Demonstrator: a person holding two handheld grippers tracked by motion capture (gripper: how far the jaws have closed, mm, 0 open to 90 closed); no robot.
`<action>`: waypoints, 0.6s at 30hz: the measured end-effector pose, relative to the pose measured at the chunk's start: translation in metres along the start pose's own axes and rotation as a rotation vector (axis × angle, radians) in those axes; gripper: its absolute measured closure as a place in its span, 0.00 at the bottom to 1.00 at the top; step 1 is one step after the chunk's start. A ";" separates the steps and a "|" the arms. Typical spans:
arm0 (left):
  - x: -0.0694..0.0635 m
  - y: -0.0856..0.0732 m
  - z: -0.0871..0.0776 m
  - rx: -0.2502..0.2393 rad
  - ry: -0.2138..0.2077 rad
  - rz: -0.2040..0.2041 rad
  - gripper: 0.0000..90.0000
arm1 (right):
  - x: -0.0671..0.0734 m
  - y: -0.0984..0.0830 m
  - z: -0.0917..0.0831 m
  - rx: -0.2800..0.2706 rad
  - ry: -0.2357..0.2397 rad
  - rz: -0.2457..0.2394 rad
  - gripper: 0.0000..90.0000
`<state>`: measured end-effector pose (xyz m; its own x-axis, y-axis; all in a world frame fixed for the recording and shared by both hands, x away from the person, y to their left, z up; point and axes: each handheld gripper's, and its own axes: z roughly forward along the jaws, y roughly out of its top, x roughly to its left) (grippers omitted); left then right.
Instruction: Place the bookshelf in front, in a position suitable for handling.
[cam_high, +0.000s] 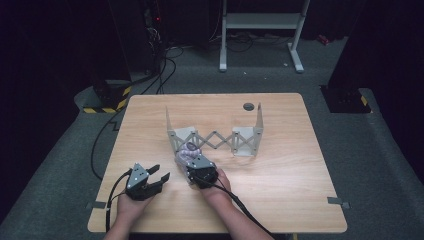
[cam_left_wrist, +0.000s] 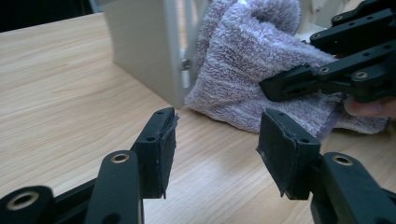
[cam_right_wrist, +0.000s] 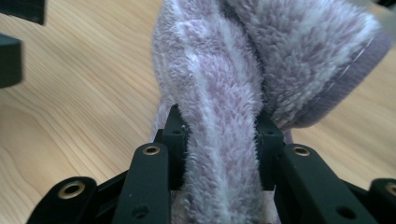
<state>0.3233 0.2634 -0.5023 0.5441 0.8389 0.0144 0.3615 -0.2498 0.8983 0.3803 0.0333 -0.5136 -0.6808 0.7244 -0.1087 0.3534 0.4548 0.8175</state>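
Note:
A lilac terry towel (cam_high: 189, 150) lies bunched on the wooden table, against the left end panel of a pale folding scissor rack (cam_high: 215, 137). My right gripper (cam_high: 190, 161) is shut on the towel. In the right gripper view a thick fold of towel (cam_right_wrist: 243, 56) is pinched between the two black jaws of the right gripper (cam_right_wrist: 219, 135). My left gripper (cam_high: 161, 171) hovers low over the table left of the towel, open and holding nothing. In the left gripper view the left gripper (cam_left_wrist: 217, 135) points at the towel (cam_left_wrist: 243, 70) and the rack panel (cam_left_wrist: 140, 46).
The rack stands mid-table with upright end panels (cam_high: 259, 122). A round grommet hole (cam_high: 248, 106) sits near the table's far edge. Cables trail from both grippers over the near edge. Beyond the table are a white stand frame (cam_high: 260, 30) and floor cables.

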 end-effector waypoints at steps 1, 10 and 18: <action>0.003 0.000 -0.002 -0.004 0.008 -0.008 0.51 | 0.002 0.003 0.001 -0.009 0.000 -0.008 0.74; 0.015 -0.013 -0.018 0.036 0.027 -0.022 0.51 | 0.013 0.041 -0.014 -0.143 -0.010 -0.038 0.74; 0.015 -0.012 -0.019 0.027 0.020 -0.025 0.51 | 0.013 0.066 -0.031 -0.232 -0.021 -0.041 0.74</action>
<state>0.3127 0.2887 -0.5046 0.5196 0.8544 0.0007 0.3957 -0.2414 0.8861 0.3744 0.0568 -0.4432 -0.6768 0.7198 -0.1545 0.1672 0.3547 0.9199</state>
